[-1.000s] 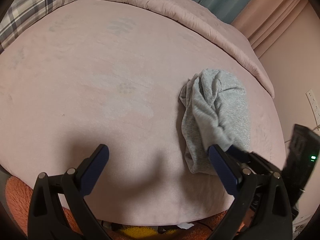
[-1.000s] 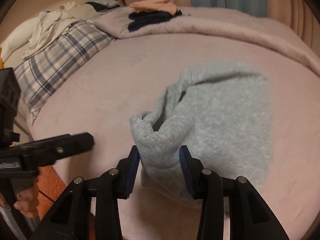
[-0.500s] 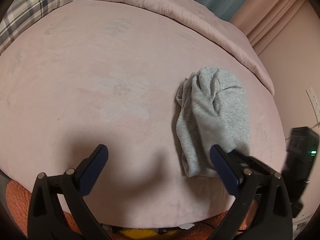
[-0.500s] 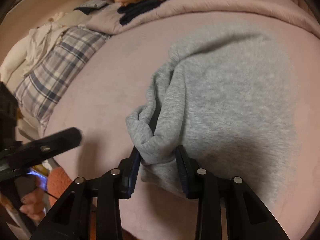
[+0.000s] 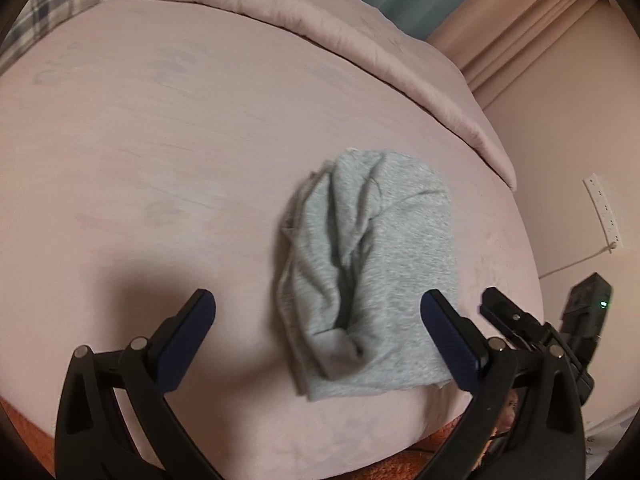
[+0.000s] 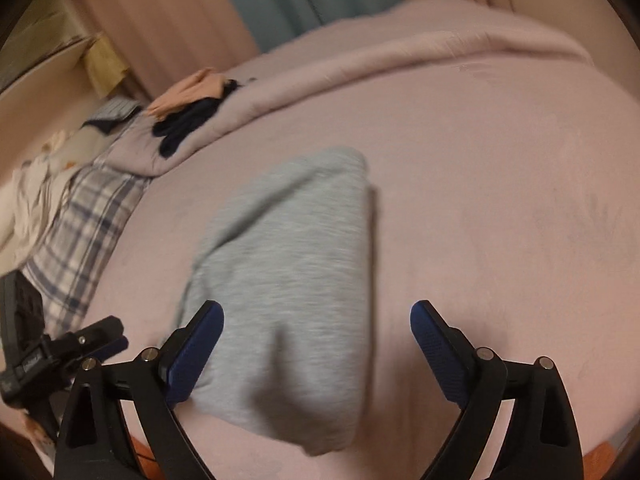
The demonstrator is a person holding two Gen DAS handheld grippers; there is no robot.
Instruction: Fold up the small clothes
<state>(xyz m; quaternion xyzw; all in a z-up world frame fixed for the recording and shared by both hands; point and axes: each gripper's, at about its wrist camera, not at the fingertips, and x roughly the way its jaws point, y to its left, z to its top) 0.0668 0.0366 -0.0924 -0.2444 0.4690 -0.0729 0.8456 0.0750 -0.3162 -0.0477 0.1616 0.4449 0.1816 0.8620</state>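
Note:
A small grey garment (image 5: 372, 272) lies folded over and rumpled on the pink bed sheet (image 5: 160, 160), near the bed's near edge. It also shows in the right wrist view (image 6: 288, 280). My left gripper (image 5: 318, 328) is open and empty, hovering above the garment's near end. My right gripper (image 6: 316, 340) is open and empty, just above the garment's near part. The right gripper also shows at the right in the left wrist view (image 5: 520, 320); the left one shows at the left in the right wrist view (image 6: 72, 344).
A pink duvet (image 5: 360, 40) is bunched along the far side with dark and peach clothes (image 6: 192, 108) on it. A plaid pillow (image 6: 84, 232) lies at the head. Curtains (image 6: 288, 0) and a wall socket strip (image 5: 604, 212) stand beyond. An orange rug (image 5: 24, 432) lies below the bed edge.
My right gripper has opened and let go of the grey garment, then pulled back and up. The garment has dropped onto the sheet. My left gripper has moved right, over the garment.

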